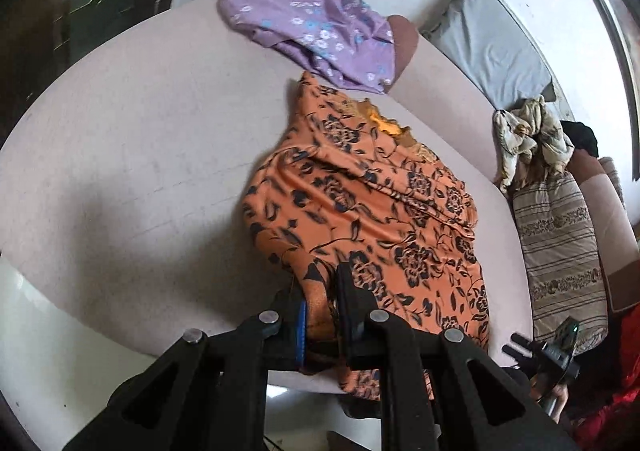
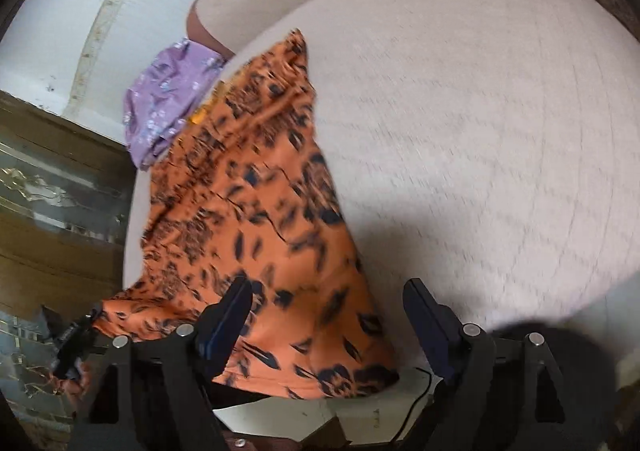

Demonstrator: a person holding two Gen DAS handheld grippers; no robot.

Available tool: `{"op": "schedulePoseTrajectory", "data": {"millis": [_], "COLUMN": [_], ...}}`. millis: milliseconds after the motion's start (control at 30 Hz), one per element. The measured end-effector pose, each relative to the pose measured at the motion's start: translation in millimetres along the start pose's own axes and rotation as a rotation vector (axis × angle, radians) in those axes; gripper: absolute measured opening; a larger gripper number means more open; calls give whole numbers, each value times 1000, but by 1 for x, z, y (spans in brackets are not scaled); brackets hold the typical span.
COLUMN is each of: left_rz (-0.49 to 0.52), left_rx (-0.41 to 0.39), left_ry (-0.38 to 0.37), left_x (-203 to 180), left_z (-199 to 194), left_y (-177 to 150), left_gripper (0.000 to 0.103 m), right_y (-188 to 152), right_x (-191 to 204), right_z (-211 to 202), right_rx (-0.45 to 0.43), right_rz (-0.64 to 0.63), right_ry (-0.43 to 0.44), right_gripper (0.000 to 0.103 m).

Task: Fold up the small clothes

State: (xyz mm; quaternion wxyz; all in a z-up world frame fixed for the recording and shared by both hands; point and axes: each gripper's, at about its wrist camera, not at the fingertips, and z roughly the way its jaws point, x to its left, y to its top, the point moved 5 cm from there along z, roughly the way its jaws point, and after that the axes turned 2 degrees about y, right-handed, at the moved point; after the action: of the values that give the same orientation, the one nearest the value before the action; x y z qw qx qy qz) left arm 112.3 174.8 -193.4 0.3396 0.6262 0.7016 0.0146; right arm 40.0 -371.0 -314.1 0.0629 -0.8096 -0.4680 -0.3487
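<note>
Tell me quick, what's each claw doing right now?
Left claw: closed, pinching the orange flowery cloth.
Right claw: open, fingers spread over the same cloth, not gripping it.

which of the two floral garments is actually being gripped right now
The orange garment with black flowers: the left gripper is shut on its near edge. The purple garment lies untouched farther back on the bed.
</note>
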Motion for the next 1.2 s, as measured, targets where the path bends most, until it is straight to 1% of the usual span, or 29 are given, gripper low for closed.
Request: {"op": "schedulePoseTrajectory", "data": {"millis": [67, 100, 133, 167, 233, 267, 300, 333, 367, 400, 433, 500, 533, 633, 700, 767, 800, 867, 933, 967, 1000, 1033, 1100, 1133, 1167, 1200], "left_rz": [-6, -8, -9, -11, -10, -10, -11, -14, -13, -10, -7, -3, -1, 4, 6, 7, 4, -1, -1, -2, -6, -7, -15, -19, -28, -36], "left_rx": [0, -2, -4, -6, -11, -14, -15, -16, -17, -20, -21, -22, -24, -31, -31, -31, -31, -38, -47, -49, -51, -50, -45, -41, -33, -25], "left_ry": [8, 9, 10, 9, 16, 17, 16, 12, 12, 14, 15, 7, 3, -5, -9, -12, -18, -28, -28, -27, -28, -28, -24, -25, -32, -36], "left_x": [5, 6, 6, 6, 6, 5, 5, 4, 4, 3, 2, 0, 0, 0, 1, -1, -1, -2, -4, -5, -6, -6, -13, -16, -20, -23], "left_z": [-3, -3, -4, -4, -4, -4, -4, -4, -5, -5, -6, -8, -10, -15, -16, -17, -17, -16, -13, -10, -3, 2, 22, 29, 45, 56], "left_y": [-3, -4, -5, -6, -7, -7, -7, -6, -6, -6, -6, -5, -4, 0, 4, 13, 19, 34, 54, 65, 84, 94, 129, 140, 160, 171], "left_gripper": [14, 14, 14, 14, 14, 14, 14, 14, 14, 14, 14, 14, 14, 14, 14, 14, 14, 14, 14, 14, 14, 14, 14, 14, 14, 14], "right_y": [-9, -15, -23, -29, -39, -44, -49, -54, -57, -58, -58, -56, -53, -37, -24, -5, 1, 26, 50, 69, 84, 101, 136, 156, 174, 190], "right_x": [-5, -13, -23, -24, -23, -20, -13, -5, 6, 13, 19, 28, 28, 35, 41, 49, 55, 62, 70, 73, 75, 77, 82, 83, 82, 81], "right_z": [16, 21, 26, 33, 42, 45, 49, 51, 51, 50, 49, 45, 41, 20, 0, -21, -29, -42, -47, -50, -51, -49, -36, -25, -15, -4], "right_rx": [23, 46, 79, 98, 91, 80, 73, 55, 35, 37, 45, 58, 67, 67, 38, -13, -32, -87, -135, -168, -191, -211, -239, -250, -261, -264], "right_rz": [5, 22, 38, 29, 25, 10, -35, -91, -137, -155, -171, -190, -170, -83, -62, -48, -44, -21, -8, -4, 2, 14, 42, 58, 75, 89], "right_ry": [-28, -48, -79, -115, -192, -233, -303, -360, -365, -346, -319, -272, -226, -1, 102, 191, 209, 258, 273, 272, 271, 271, 269, 264, 258, 254], "right_gripper": [81, 81, 79, 79, 77, 72, 67, 59, 34, 18, 7, 7, 7, 7, 6, 6, 6, 6, 6, 6, 6, 6, 6, 6, 6, 6]}}
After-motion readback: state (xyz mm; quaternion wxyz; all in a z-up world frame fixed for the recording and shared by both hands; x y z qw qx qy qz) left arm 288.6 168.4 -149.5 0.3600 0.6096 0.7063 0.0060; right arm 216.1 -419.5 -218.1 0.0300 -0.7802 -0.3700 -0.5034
